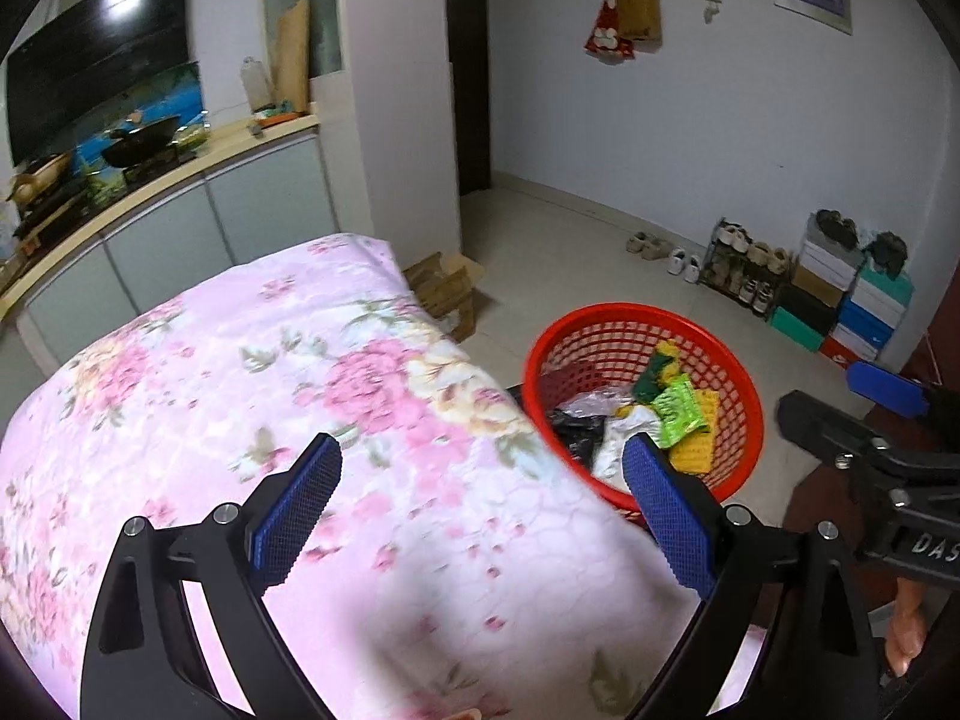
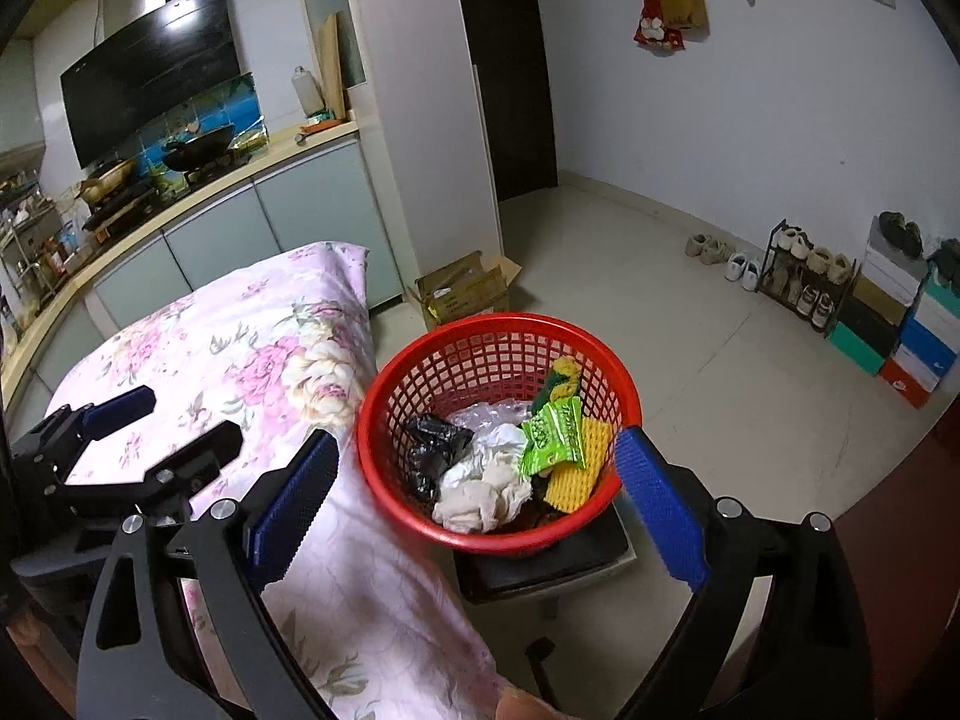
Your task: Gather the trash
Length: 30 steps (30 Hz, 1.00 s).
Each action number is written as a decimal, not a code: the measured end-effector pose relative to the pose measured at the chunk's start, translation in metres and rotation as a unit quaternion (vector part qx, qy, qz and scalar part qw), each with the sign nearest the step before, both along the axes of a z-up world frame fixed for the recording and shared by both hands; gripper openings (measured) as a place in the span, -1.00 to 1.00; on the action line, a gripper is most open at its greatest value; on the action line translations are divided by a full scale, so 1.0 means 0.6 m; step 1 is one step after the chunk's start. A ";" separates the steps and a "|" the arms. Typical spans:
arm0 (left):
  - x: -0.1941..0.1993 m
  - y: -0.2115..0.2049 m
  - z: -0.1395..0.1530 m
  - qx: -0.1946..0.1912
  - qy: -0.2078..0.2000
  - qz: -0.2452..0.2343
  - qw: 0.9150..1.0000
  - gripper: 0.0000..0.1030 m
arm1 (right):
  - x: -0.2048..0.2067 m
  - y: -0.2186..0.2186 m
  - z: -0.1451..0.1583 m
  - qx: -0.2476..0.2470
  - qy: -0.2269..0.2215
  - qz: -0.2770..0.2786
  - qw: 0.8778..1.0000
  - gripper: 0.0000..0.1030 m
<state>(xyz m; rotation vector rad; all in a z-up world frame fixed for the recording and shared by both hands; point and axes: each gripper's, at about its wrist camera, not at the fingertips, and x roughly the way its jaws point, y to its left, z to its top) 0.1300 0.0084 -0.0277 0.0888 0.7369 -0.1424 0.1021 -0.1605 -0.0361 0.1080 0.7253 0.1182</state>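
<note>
A red mesh basket stands on a dark stool beside the table and holds trash: a green snack wrapper, a yellow foam net, crumpled white tissue, a black bag and clear plastic. It also shows in the left wrist view. My left gripper is open and empty above the pink floral tablecloth. My right gripper is open and empty, just above and in front of the basket. The left gripper also shows at the left of the right wrist view.
An open cardboard box sits on the floor past the table. A kitchen counter with a wok runs along the left. A shoe rack and stacked shoe boxes line the right wall. The floor is beige tile.
</note>
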 end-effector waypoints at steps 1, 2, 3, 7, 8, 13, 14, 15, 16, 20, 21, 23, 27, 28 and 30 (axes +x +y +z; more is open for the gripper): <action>-0.006 0.007 0.002 0.002 -0.003 0.007 1.000 0.78 | -0.003 0.000 0.000 -0.001 -0.002 -0.001 1.000 0.76; -0.012 0.016 0.005 0.002 -0.007 0.016 1.000 0.78 | -0.008 0.001 0.000 -0.003 -0.004 -0.002 1.000 0.76; -0.017 0.025 0.008 0.000 -0.011 0.024 1.000 0.78 | -0.012 0.003 0.000 -0.005 -0.005 -0.002 1.000 0.76; -0.043 0.055 0.021 -0.016 -0.027 0.053 0.998 0.78 | -0.030 0.011 -0.001 -0.012 -0.009 0.002 1.000 0.76; -0.051 0.061 0.024 -0.019 -0.032 0.062 0.997 0.78 | -0.033 0.013 -0.002 -0.013 -0.010 0.004 1.000 0.76; -0.080 0.070 0.025 -0.029 -0.038 0.078 0.996 0.78 | -0.051 0.024 -0.001 -0.012 -0.015 0.011 1.000 0.76; -0.086 0.070 0.024 -0.030 -0.038 0.080 0.996 0.78 | -0.056 0.025 0.000 -0.013 -0.017 0.012 1.000 0.76; -0.089 0.070 0.023 -0.030 -0.038 0.080 0.996 0.78 | -0.060 0.026 0.000 -0.013 -0.018 0.012 1.000 0.76; -0.094 0.068 0.021 -0.029 -0.037 0.080 0.996 0.78 | -0.065 0.027 0.001 -0.014 -0.021 0.011 1.000 0.76; -0.101 0.062 0.014 -0.023 -0.033 0.077 0.996 0.78 | -0.078 0.027 0.001 -0.010 -0.024 0.012 1.000 0.76; -0.103 0.059 0.012 -0.022 -0.031 0.076 0.996 0.78 | -0.079 0.027 0.001 -0.009 -0.023 0.012 1.000 0.76; -0.106 0.053 0.009 -0.019 -0.029 0.071 0.997 0.78 | -0.083 0.024 -0.001 -0.004 -0.022 0.011 1.000 0.76; -0.113 0.043 0.005 -0.014 -0.029 0.066 0.997 0.78 | -0.089 0.019 -0.005 0.000 -0.019 0.007 1.000 0.76; -0.114 0.041 0.004 -0.013 -0.028 0.065 0.997 0.78 | -0.090 0.016 -0.006 0.001 -0.018 0.006 1.000 0.76; -0.114 0.039 0.002 -0.013 -0.028 0.065 0.997 0.78 | -0.092 0.013 -0.007 0.004 -0.016 0.005 1.000 0.76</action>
